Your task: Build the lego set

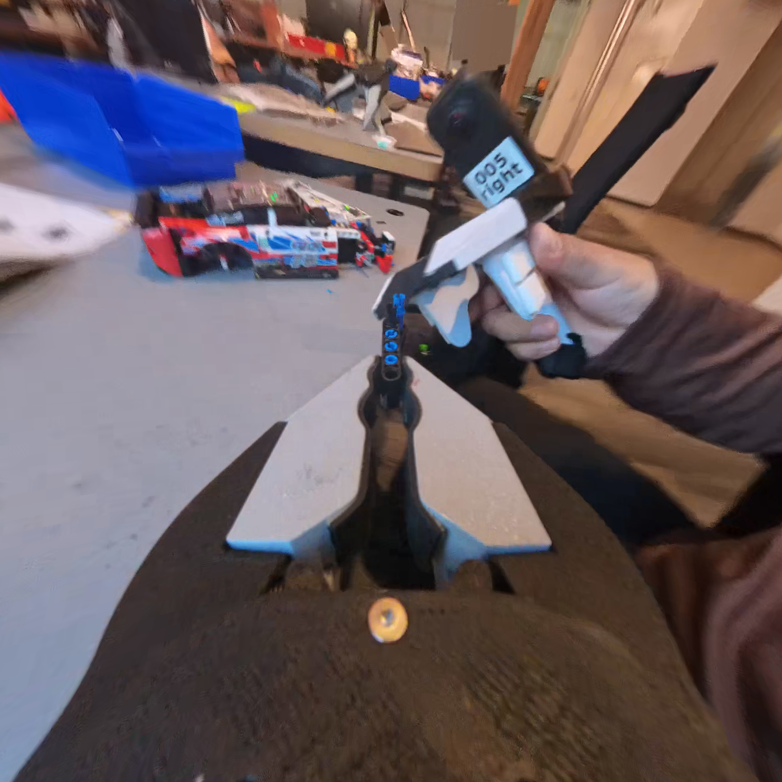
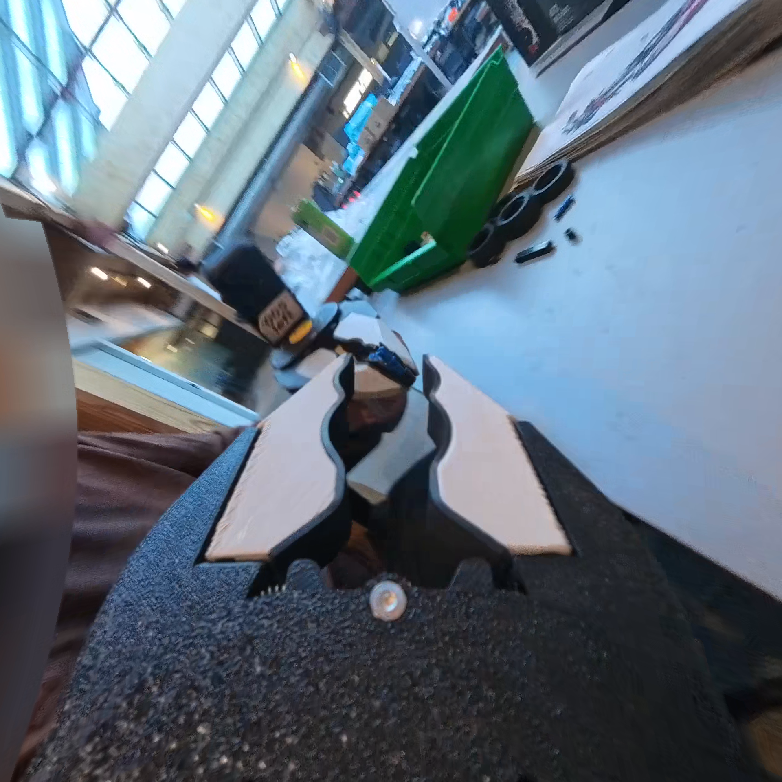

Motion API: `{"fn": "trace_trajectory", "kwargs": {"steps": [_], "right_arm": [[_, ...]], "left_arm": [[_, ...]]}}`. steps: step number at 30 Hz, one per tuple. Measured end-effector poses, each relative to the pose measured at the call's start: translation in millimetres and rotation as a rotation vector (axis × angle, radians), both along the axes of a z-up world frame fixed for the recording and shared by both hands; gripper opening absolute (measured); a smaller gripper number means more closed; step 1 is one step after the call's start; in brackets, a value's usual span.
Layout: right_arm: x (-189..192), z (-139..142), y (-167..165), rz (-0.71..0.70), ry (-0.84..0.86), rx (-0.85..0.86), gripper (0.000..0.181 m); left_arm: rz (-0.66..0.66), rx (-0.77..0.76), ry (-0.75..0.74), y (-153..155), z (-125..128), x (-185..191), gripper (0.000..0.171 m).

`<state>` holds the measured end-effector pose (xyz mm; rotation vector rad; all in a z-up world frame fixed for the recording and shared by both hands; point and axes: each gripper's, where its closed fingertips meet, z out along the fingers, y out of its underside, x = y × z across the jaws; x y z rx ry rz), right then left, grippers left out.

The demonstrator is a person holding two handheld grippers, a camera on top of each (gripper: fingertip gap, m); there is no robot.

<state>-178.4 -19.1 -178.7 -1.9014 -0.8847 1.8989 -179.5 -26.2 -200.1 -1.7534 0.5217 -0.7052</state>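
Your left gripper (image 1: pixel 391 372) is up off the worktop (image 1: pixel 127 402), and its fingers are clenched on a black beam (image 1: pixel 390 359). The beam sticks straight out past the tips. It has blue pins (image 1: pixel 390 346) in its holes.

Your right gripper (image 1: pixel 389 302) comes in from the right, tipped downward. Your hand (image 1: pixel 584 292) is wrapped round its white handle. Its tips are right at the far end of the beam, where a blue piece (image 1: pixel 398 302) sits. In the left wrist view you cannot tell if those tips are touching the piece.

In the right wrist view, your right fingers (image 2: pixel 457 423) are released, with a gap between the tips. The blue piece (image 2: pixel 387 359) and the beam end lie just past that gap, not pinched by it. Behind them is your left gripper (image 2: pixel 372 359).

Farther back on the worktop is the car (image 1: pixel 262 237). It is red, white and blue, partly built, and has no wheels on it. It is well apart from both grippers.

In the right wrist view, three black tyres (image 2: pixel 516 216) lie in a row near a green bin (image 2: pixel 444 186). A few small dark parts (image 2: pixel 535 252) lie beside the tyres. An open booklet (image 2: pixel 626 80) lies past them.

Blue bins (image 1: pixel 127 122) stand behind the car, blurred.
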Motion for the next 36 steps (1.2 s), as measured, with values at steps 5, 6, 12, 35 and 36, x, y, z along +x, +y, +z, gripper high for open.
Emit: {"fn": "trace_trajectory", "kwargs": {"steps": [5, 6, 12, 35, 36], "right_arm": [[-4.7, -25.2, 5.7, 0.081, -0.157, 0.358, 0.032], [-9.3, -34.8, 3.3, 0.129, -0.2, 0.431, 0.032], [-34.8, -97.3, 18.7, 0.301, -0.472, 0.802, 0.035], [-74.0, -108.1, 36.0, 0.562, -0.276, 1.018, 0.039], [-75.0, -105.7, 33.3, 0.588, -0.243, 1.021, 0.037]], "left_arm": [[-0.238, -0.355, 0.0, -2.1, -34.7, -12.5, 0.005], [-0.283, -0.403, 0.029, -1.0, -41.7, -18.2, 0.005], [-0.446, -0.713, 0.144, 12.7, -72.1, -61.2, 0.005], [-0.252, -0.346, 0.474, 38.5, -98.3, -95.3, 0.031], [-0.252, -0.336, 0.465, 39.6, -98.3, -95.3, 0.029]]}}
